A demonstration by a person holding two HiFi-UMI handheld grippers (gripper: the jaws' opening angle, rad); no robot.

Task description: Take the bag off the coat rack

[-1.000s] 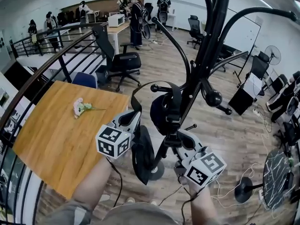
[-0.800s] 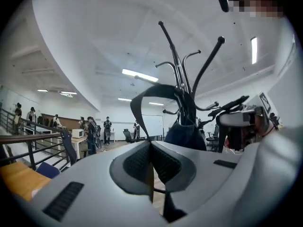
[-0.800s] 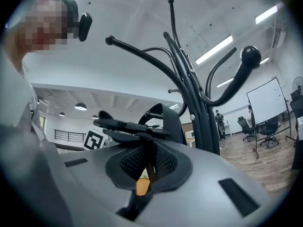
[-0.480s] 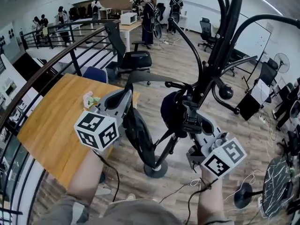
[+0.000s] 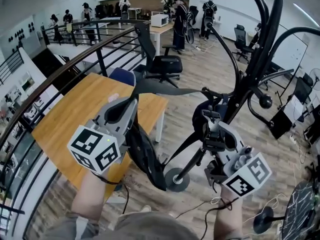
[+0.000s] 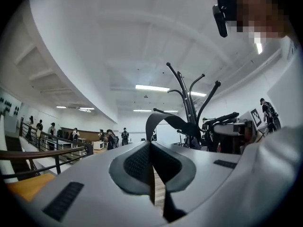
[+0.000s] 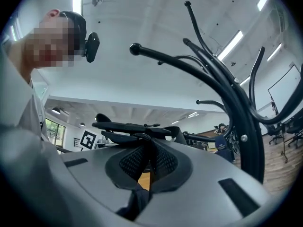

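The left gripper (image 5: 129, 104) has its jaws pressed together on the black strap (image 5: 170, 90) of the bag (image 5: 147, 156). In the left gripper view the left gripper (image 6: 150, 145) shows no gap between the pads, and the strap (image 6: 165, 122) arches up out of them toward the right. In the head view the strap stretches from those jaws across to a peg of the black coat rack (image 5: 252, 69). Whether it is looped over that peg I cannot tell.

A long dark part of the bag hangs below the left gripper, over the near right edge of the wooden tabletop (image 5: 65, 121). The right gripper (image 5: 209, 118) is closed on black fabric of the bag beside the rack's pole. In the right gripper view, the right gripper (image 7: 147, 148) has its pads pinching that fabric, with the coat rack (image 7: 239, 112) rising just to the right.

The rack's round base (image 5: 176, 180) stands on the wooden floor (image 5: 200, 74). Farther off are an office chair (image 5: 162, 64), a dark railing (image 5: 60, 74) at left, and standing people (image 5: 180, 14).
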